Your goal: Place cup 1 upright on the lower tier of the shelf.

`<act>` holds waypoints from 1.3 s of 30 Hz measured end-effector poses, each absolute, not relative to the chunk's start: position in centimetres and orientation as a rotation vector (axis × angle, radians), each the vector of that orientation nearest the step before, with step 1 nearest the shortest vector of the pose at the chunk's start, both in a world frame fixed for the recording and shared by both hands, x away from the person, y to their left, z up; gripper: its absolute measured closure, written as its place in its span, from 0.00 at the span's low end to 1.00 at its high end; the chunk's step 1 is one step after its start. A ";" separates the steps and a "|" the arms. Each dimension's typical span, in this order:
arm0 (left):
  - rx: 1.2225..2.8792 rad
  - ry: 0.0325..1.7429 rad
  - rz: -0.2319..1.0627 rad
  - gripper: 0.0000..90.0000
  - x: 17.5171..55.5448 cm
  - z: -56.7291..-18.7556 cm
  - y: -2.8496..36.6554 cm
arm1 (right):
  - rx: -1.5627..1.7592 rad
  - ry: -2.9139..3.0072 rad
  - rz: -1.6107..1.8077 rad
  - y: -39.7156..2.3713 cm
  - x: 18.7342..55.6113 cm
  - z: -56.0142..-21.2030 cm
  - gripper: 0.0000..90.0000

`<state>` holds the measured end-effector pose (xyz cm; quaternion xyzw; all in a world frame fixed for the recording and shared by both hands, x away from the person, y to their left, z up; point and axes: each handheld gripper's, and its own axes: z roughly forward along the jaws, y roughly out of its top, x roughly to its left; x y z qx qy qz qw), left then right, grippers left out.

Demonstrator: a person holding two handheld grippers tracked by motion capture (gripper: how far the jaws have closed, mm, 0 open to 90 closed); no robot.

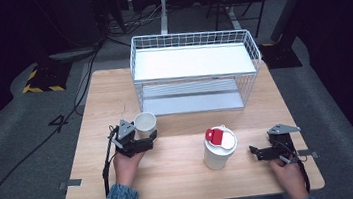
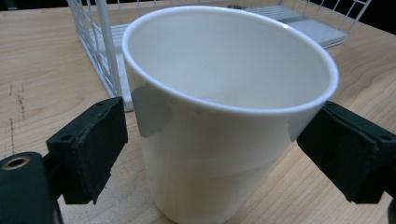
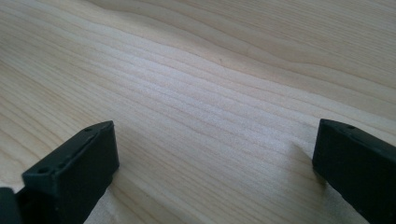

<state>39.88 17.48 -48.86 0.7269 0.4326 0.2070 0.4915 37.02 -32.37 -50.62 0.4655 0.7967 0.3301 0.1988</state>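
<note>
As the high view has it, the left gripper (image 1: 141, 139) sits at the white cup (image 1: 145, 124) on the table (image 1: 183, 179), just in front of the wire rack (image 1: 196, 69); the right gripper (image 1: 261, 152) rests beside the lidded tumbler (image 1: 219, 147). In the left gripper view the jaws stand apart, flanking the cup (image 2: 224, 116) with a sliver of gap on each side (not yet pinching, I'd say). Best to close slowly and squarely, low on the wall. In the right gripper view the jaws are spread over bare wood.
</note>
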 end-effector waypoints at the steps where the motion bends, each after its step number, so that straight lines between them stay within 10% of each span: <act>1: 1.770 1.055 0.504 0.11 40.0 -49.0 17.4 | 1.304 2.229 0.924 -32.4 37.0 -50.6 0.01; 39: 1.855 1.075 0.542 0.25 39.3 -47.8 15.7 | 1.311 2.219 0.918 -32.3 36.9 -50.6 0.01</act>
